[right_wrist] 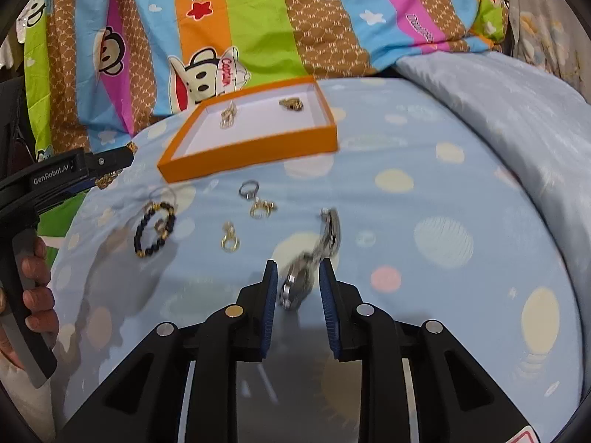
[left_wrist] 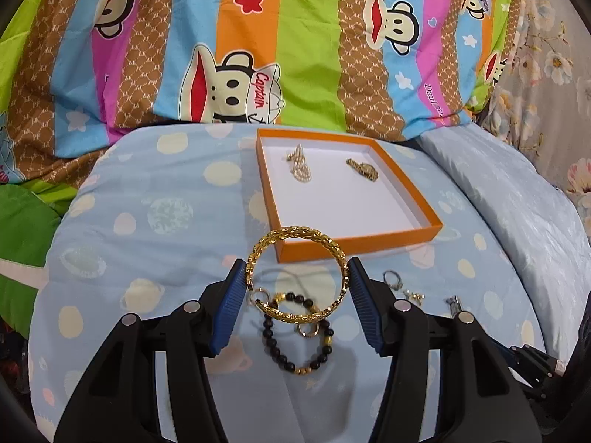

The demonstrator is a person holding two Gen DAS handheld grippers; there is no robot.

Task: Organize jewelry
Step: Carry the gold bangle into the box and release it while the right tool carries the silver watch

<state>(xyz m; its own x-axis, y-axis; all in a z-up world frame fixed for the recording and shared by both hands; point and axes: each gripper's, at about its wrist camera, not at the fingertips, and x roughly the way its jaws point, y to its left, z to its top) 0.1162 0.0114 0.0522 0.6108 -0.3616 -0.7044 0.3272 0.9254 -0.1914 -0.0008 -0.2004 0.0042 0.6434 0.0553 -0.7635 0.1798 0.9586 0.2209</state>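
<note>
Jewellery lot on a blue spotted quilt [left_wrist: 155, 221], part-sorted into an orange-rimmed shallow cardboard tray [left_wrist: 354, 245].

Left gripper [left_wrist: 297, 277]: fingers clamped across the woven gold bangle [left_wrist: 295, 234], held raised short of the tray, probably bound for it. Below its fingers: black-and-gold beaded bracelet [left_wrist: 295, 332]. Ahead of both grippers the tray holds a pearl piece [left_wrist: 300, 166] and a gold watch [left_wrist: 364, 170]. Right gripper [right_wrist: 298, 269]: fingers narrowed around a silver metal-link watch [right_wrist: 314, 262]; whether they actually bite is unclear through blur. Beyond its fingertips: loose rings [right_wrist: 255, 199]. Legible writing: "GenRobot.AI" on the left tool; "Captain" on the striped monkey-print bedding [left_wrist: 258, 37].
</note>
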